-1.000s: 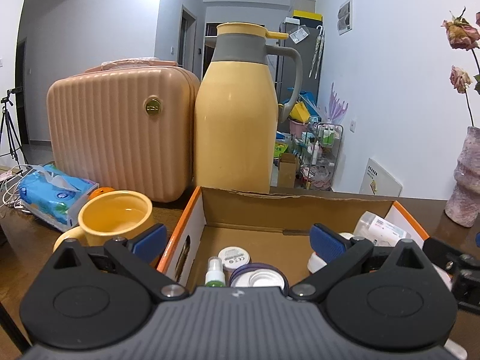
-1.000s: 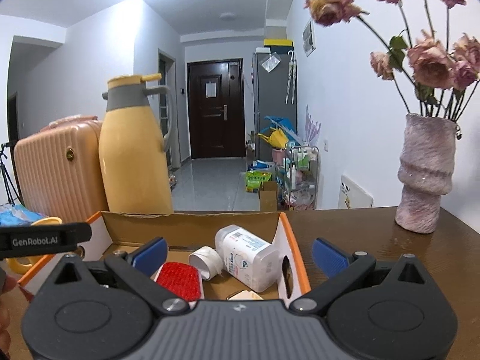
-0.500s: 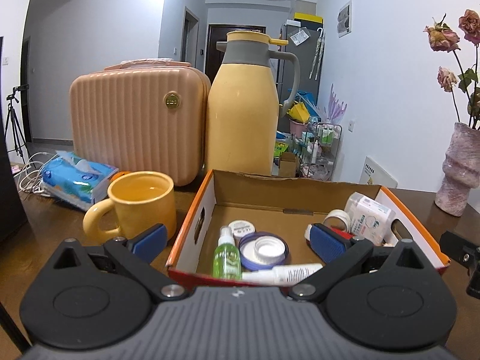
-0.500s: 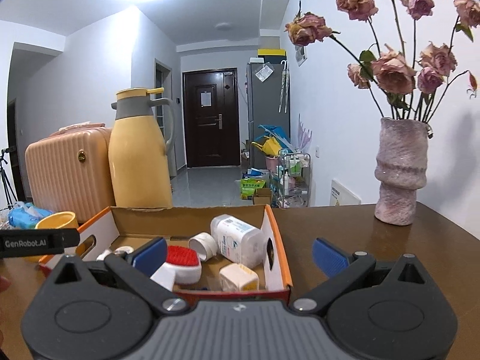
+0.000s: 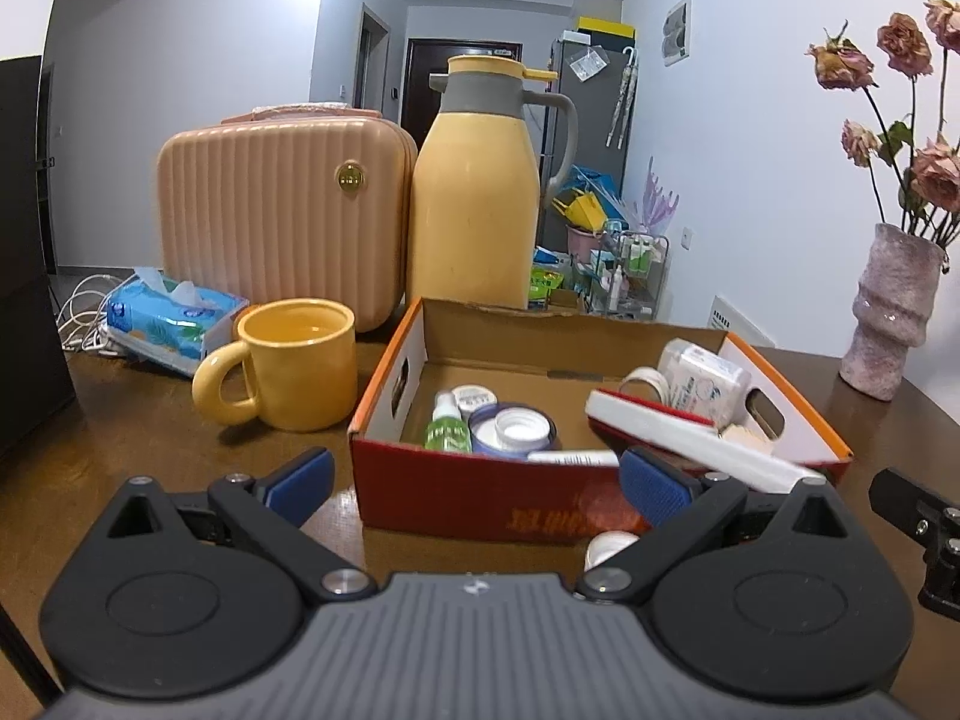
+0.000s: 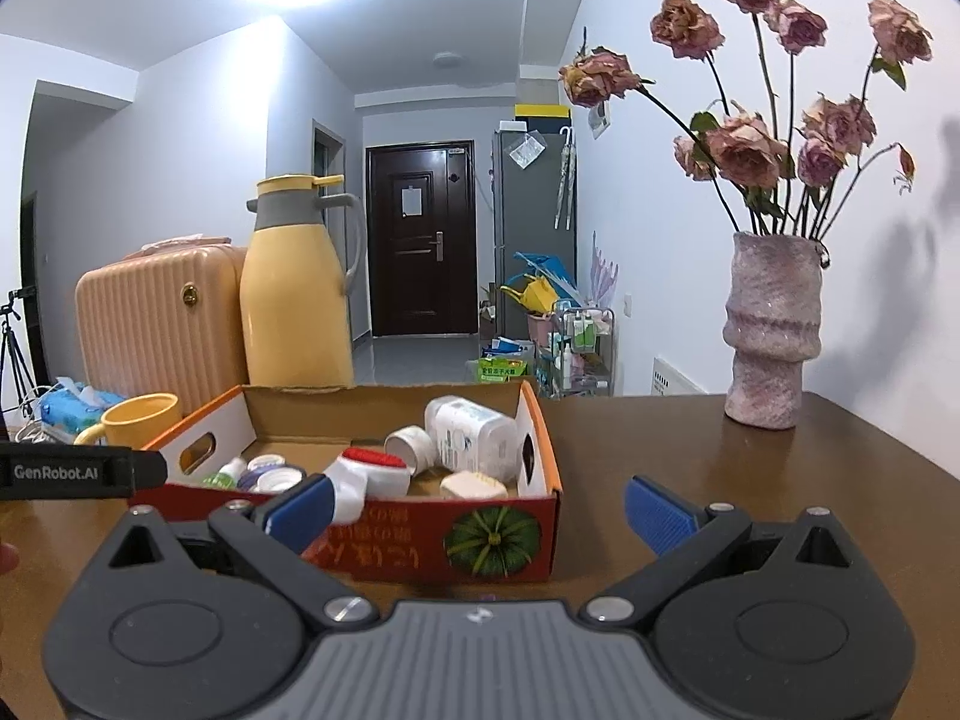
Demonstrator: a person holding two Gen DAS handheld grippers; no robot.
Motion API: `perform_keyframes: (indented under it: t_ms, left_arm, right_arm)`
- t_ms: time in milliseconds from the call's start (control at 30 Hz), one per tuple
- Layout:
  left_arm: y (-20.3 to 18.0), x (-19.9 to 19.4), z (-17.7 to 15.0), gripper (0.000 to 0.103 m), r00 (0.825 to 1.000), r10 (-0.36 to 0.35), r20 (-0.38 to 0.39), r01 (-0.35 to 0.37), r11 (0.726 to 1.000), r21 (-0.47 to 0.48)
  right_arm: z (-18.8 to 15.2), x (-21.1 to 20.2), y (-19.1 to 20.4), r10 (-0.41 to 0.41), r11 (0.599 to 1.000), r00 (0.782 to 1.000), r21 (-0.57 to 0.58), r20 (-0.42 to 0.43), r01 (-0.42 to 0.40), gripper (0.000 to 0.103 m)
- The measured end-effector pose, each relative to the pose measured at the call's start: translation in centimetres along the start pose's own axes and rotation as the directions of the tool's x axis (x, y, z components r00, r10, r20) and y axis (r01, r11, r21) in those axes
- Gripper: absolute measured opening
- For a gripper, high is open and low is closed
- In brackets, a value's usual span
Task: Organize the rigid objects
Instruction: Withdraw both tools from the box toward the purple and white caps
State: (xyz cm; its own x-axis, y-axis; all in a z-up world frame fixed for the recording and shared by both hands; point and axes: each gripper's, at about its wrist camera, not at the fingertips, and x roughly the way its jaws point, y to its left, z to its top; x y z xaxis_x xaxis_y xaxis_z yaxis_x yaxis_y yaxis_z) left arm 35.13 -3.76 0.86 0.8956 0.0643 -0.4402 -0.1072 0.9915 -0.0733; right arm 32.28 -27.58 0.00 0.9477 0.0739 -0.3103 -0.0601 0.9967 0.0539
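An orange-rimmed cardboard box [image 5: 390, 372] [image 6: 540, 420] sits on the brown table and holds small items: a green spray bottle [image 5: 447, 429], a blue jar [image 5: 510, 429], a white tube [image 5: 573, 457], a red-and-white brush [image 5: 690, 426] [image 6: 372, 468] and a white bottle [image 5: 702, 373] [image 6: 474, 435]. My left gripper [image 5: 477, 483] is open, just in front of the box's near wall, nothing between its fingers. My right gripper [image 6: 477, 510] is open too, in front of the box's right corner and empty.
Left of the box stand a yellow mug [image 5: 294, 381], a blue tissue pack [image 5: 171, 315], a pink ribbed case [image 5: 282, 210] and a tall yellow thermos [image 5: 477, 204]. A pink vase of dried roses [image 6: 771, 330] stands at the back right. A small white round object [image 5: 609, 546] lies by the left gripper.
Both grippers have drawn back from above the box to in front of it. The box's near wall now shows in both views. Both stayed open.
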Motion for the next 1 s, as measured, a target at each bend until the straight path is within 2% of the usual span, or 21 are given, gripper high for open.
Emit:
perform_keyframes:
  t_ms: [567, 767, 1000]
  left_arm:
    - [0.6, -2.6, -3.3, 0.103, 0.999, -0.014, -0.051, 0.015, 0.999, 0.032]
    - [0.3, -2.2, -4.2, 0.103, 0.996, -0.019, -0.088, 0.025, 0.998, 0.065]
    - [0.2, -1.9, -4.4, 0.103, 0.995, -0.025, -0.1, 0.032, 0.997, 0.073]
  right_arm:
    - [-3.4, -2.5, -0.4, -0.007, 1.0, 0.997, -0.008, -0.073, 0.006, 0.103]
    - [-4.2, -2.0, -0.9, -0.03, 1.0, 0.992, -0.005, -0.126, 0.03, 0.103]
    - [-4.4, -0.7, -0.7, -0.025, 1.0, 0.985, -0.02, -0.17, 0.021, 0.103]
